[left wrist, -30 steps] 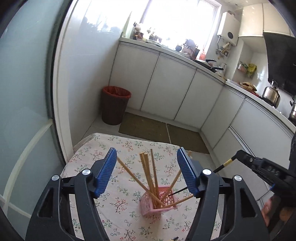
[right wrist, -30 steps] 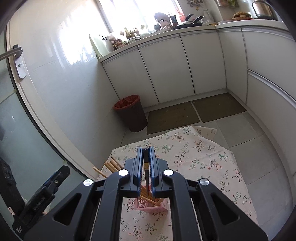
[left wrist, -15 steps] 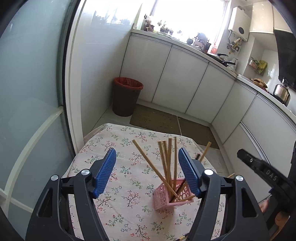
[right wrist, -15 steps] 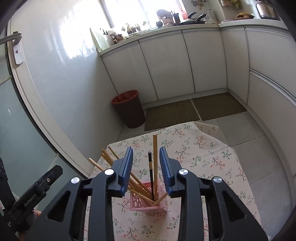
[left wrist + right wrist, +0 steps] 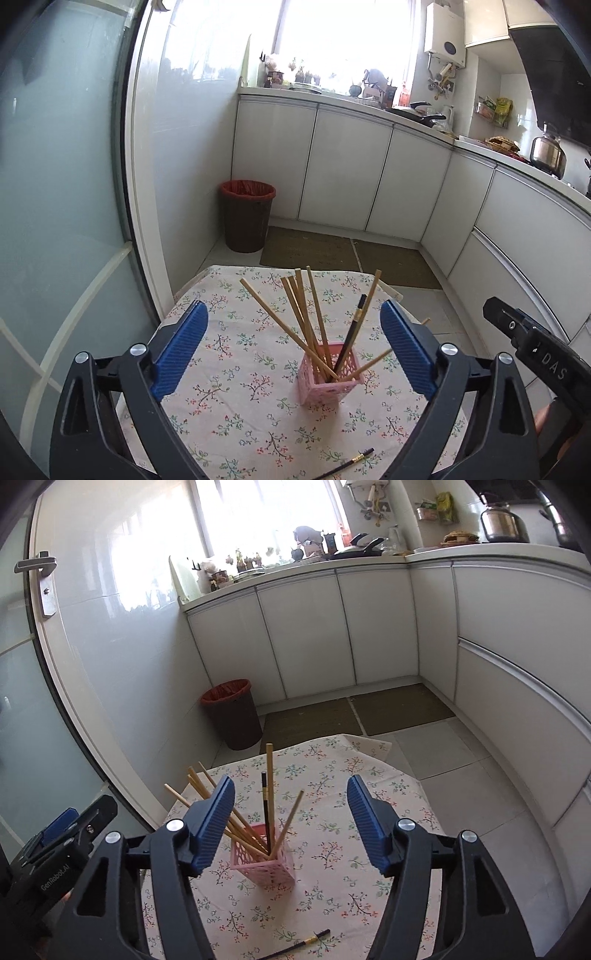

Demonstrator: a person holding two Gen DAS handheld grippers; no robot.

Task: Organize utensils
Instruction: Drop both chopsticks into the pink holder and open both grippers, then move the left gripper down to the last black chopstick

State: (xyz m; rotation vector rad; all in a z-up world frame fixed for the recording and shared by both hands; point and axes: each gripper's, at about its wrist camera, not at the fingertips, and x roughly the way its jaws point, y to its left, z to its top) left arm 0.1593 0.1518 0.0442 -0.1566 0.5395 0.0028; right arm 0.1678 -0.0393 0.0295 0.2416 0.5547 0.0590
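A table (image 5: 229,369) covered in a floral cloth fills the lower part of both wrist views, set in a kitchen corner with white cabinets (image 5: 347,173) and a brown bin (image 5: 246,218) lined in red standing on the floor beyond it. Over the table hang the two grippers. The left gripper (image 5: 293,345) has its blue pads spread wide with nothing between them, and the right gripper (image 5: 291,821) is likewise wide open and empty (its own body shows at the right edge of the left view).

Near the middle of the cloth stands a pink perforated holder (image 5: 330,373), upright. Several wooden chopsticks (image 5: 295,314) lean out of it in a fan, most tilting left, and one black chopstick (image 5: 351,332) with a gold band stands among them. A second black chopstick (image 5: 299,943) lies flat on the cloth at the near edge, well apart from the holder.
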